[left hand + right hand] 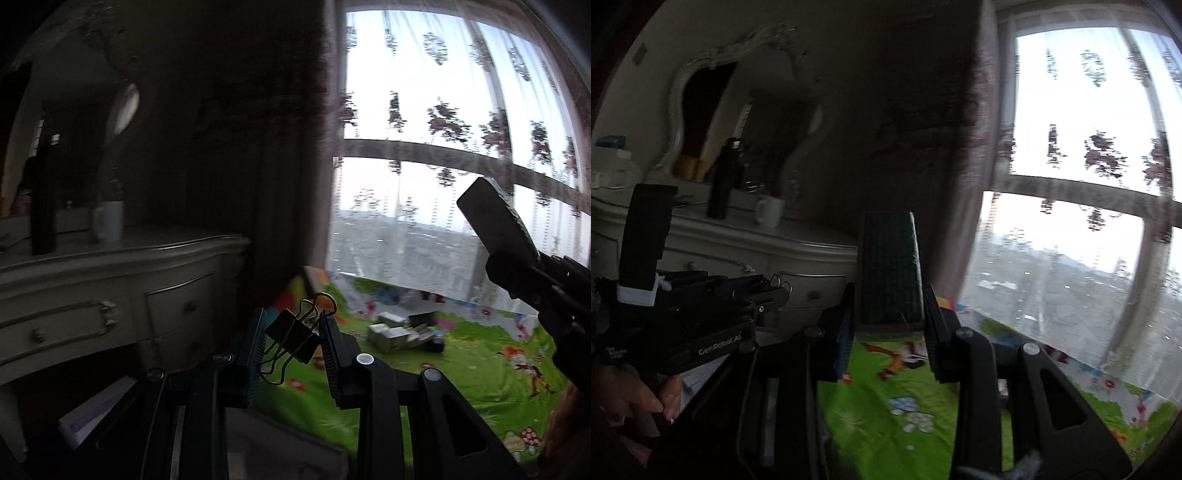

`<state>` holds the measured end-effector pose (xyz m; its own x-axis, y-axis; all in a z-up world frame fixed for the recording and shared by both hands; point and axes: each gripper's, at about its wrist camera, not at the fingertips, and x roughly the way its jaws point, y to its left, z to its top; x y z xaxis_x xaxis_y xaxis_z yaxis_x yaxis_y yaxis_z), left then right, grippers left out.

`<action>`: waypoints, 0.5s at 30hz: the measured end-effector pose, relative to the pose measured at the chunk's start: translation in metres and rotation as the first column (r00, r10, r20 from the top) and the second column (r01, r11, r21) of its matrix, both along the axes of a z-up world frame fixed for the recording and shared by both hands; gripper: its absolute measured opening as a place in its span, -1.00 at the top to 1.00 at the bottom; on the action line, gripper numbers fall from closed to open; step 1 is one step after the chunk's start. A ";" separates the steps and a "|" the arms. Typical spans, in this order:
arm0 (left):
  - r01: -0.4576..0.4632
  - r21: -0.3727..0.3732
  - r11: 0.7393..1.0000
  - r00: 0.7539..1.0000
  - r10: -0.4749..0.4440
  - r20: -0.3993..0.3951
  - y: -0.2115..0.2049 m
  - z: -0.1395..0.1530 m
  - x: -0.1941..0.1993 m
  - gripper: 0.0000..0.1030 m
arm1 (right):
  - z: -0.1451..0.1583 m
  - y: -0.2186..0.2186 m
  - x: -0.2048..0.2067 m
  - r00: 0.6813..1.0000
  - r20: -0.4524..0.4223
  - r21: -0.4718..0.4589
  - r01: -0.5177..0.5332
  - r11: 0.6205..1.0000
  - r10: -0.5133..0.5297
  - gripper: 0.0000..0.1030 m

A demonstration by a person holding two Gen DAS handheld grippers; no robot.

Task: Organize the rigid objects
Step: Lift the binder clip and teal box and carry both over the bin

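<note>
Transport step, judged from both loads held above the green play mat [480, 354]: left gripper [293, 341] clamped narrow on a black binder clip [293, 339], right gripper [890, 291] closed on a dark rectangular block [889, 269], next needing a drop place, perhaps near the small boxes [400, 334] on the mat.

left hand-held gripper [293, 341] clamping a black binder clip [293, 339], green play mat [461, 365], white dresser [110, 273], curtained window [461, 147]

Legible marking: "GenRobot.AI", white lettering on the black body of the left gripper [777, 286], seen in the right wrist view. Smaller white print further left on the same body is too blurred to read.
</note>
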<state>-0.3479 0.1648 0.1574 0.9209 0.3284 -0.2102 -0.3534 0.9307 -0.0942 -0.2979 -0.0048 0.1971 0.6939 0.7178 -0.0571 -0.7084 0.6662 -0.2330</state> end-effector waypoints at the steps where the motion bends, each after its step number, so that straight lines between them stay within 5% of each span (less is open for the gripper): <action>1: -0.022 -0.004 1.000 1.000 0.022 -0.008 0.007 -0.002 -0.003 0.41 | 0.000 0.009 0.000 1.000 -0.008 -0.010 -0.028 1.000 0.028 0.28; 7: -0.090 -0.106 0.990 0.990 0.077 -0.115 0.047 -0.019 -0.012 0.41 | -0.008 0.056 0.002 0.982 -0.105 -0.094 -0.166 0.982 0.156 0.28; 15: -0.159 -0.266 0.951 0.950 0.075 -0.302 0.086 -0.063 -0.018 0.41 | -0.032 0.107 0.011 0.930 -0.319 -0.242 -0.266 0.933 0.182 0.28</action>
